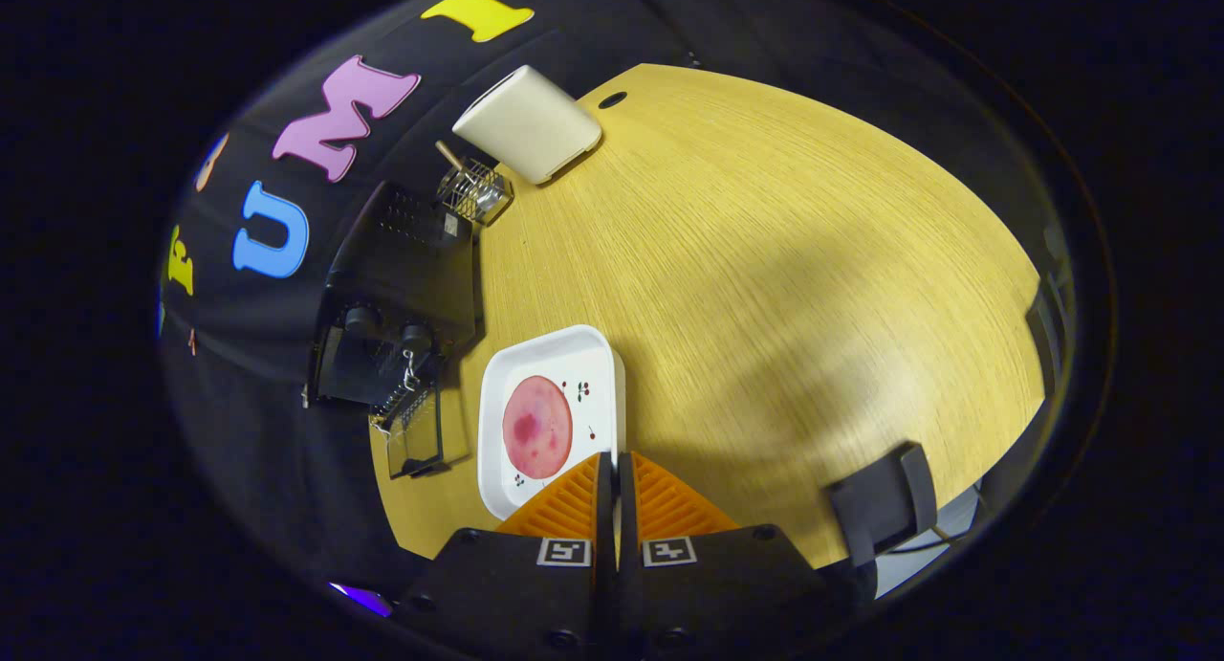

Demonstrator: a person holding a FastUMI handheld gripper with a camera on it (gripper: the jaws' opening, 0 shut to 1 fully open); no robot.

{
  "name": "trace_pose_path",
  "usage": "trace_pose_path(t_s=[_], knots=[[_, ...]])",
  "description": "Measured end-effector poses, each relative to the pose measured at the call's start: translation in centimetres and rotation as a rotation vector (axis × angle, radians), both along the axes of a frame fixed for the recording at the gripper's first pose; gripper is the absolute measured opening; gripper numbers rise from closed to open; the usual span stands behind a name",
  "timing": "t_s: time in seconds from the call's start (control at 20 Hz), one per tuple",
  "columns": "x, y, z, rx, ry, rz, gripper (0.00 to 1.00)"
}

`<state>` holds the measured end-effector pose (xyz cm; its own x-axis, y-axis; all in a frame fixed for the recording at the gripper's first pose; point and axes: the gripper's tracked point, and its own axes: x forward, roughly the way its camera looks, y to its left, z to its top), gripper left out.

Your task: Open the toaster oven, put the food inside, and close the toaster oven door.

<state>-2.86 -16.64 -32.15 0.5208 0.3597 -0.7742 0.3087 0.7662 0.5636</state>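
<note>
Toaster oven (397, 288) sits ahead of our claw (614, 474) and off to its left, door already dropped open. We see the fingers pressed nearly together, holding nothing, their tips over the near edge of the white tray (497, 393) that carries the round pink food (536, 427). We judge a thin, flat slice could slip from a shallow pinch, or the tray could skid. Beyond lies the wooden table (765, 259), with a pale box (528, 122) far ahead.
</note>
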Motion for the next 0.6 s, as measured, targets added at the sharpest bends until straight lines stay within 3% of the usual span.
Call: trace_pose_path(t_s=[0.3,0.6], knots=[[-3.7,2.3,2.4,0.12,-0.015,-0.189,0.05],[-5.5,7.3,4.2,0.183,-0.075,-0.213,0.05]])
